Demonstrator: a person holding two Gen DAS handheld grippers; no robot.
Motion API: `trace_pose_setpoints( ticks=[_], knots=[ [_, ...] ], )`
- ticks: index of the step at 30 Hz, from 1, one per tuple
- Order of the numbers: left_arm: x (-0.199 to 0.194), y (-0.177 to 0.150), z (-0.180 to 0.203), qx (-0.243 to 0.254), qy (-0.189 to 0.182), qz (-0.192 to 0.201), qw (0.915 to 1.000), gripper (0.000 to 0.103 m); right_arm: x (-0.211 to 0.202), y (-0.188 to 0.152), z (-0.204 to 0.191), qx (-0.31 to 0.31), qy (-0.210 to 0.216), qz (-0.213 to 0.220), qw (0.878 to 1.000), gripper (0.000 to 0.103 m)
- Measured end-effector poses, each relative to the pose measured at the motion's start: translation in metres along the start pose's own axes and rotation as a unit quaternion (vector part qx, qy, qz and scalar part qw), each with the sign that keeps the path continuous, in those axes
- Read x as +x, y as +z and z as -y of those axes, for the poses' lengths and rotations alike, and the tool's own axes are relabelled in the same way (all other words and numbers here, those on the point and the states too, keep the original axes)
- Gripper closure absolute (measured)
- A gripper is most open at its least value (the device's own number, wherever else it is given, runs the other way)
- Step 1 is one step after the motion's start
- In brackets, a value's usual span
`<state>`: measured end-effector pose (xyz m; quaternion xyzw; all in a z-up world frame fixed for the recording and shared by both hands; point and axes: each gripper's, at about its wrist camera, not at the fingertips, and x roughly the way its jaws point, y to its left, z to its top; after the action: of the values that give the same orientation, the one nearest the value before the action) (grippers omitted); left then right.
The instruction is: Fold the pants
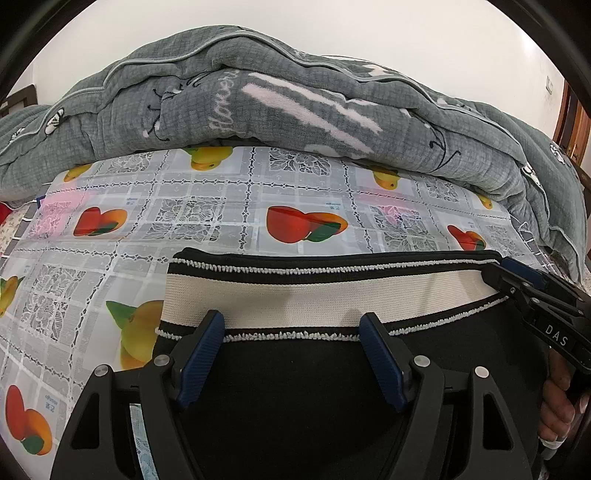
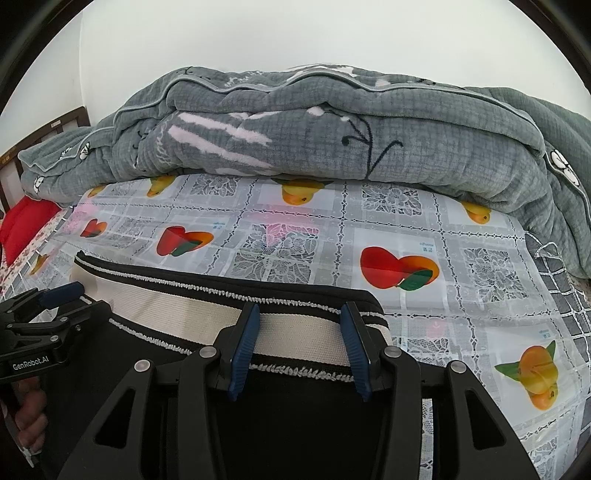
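Ahead of me a bed fills the room, covered by a clear plastic sheet printed with grey lace squares and red and orange fruit. Along its far side a thick grey quilt lies heaped, stitched with pale stripes and small white flowers. Behind it rises a plain white wall, evenly lit. At my far left I see a dark wooden headboard and a red cushion; at the right edge, a brown wooden door frame
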<state>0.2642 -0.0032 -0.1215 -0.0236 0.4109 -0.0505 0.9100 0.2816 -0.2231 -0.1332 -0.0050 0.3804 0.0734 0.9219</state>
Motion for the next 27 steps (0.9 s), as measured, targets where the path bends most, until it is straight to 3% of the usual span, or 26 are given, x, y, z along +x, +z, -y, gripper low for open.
trace_pose_setpoints(
  ticks=[27],
  knots=[
    [0.0000,0.0003,0.0009,-0.003,-0.003,0.000,1.0000,0.028,0.0001,-0.0005,0.0002,0.003,0.002,-0.001,1.000,0.057]
  ],
)
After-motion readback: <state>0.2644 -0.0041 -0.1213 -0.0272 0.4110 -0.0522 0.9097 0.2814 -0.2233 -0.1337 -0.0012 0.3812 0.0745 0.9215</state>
